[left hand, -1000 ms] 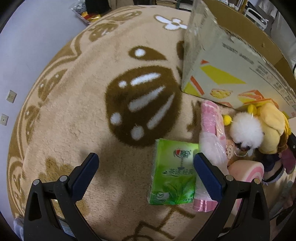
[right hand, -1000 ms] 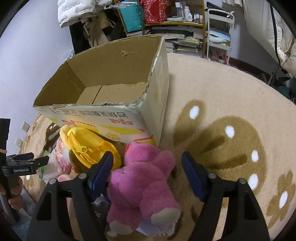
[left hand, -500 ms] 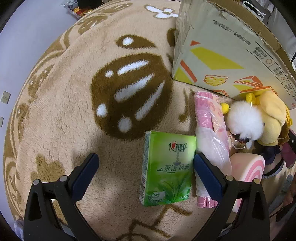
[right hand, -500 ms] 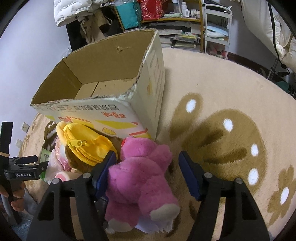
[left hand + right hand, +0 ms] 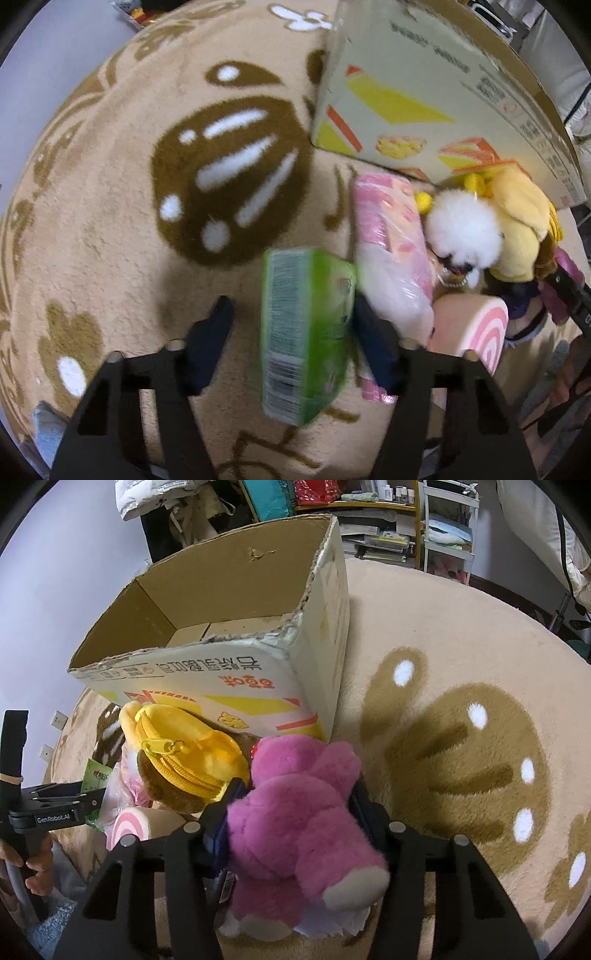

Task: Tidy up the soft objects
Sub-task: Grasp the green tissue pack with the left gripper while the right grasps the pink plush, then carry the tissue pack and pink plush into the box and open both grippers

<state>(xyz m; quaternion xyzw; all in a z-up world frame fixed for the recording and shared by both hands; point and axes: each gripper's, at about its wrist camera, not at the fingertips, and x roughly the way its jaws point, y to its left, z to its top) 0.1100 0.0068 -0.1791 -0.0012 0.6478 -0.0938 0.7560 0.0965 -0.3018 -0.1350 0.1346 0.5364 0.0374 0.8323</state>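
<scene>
My right gripper (image 5: 295,805) is shut on a pink plush bear (image 5: 295,812), held in front of the open cardboard box (image 5: 221,605). My left gripper (image 5: 291,325) is partly closed around a green tissue pack (image 5: 306,332), which stands tilted on its edge on the rug. The right finger touches the pack; the left finger (image 5: 210,332) stands clear of it. A pink wrapped pack (image 5: 388,251), a white and yellow plush doll (image 5: 480,229) and a pink swirl roll cushion (image 5: 469,332) lie beside it. A yellow zip pouch plush (image 5: 184,753) lies against the box.
The beige rug (image 5: 110,221) with brown patterns covers the floor. The box side (image 5: 424,107) rises behind the toys. Shelves and clutter (image 5: 388,517) stand at the far wall. A hand holds the left gripper's handle (image 5: 33,853).
My right gripper has closed on the pink bear. My left gripper has narrowed around the green tissue pack, which has tipped from flat onto its edge.
</scene>
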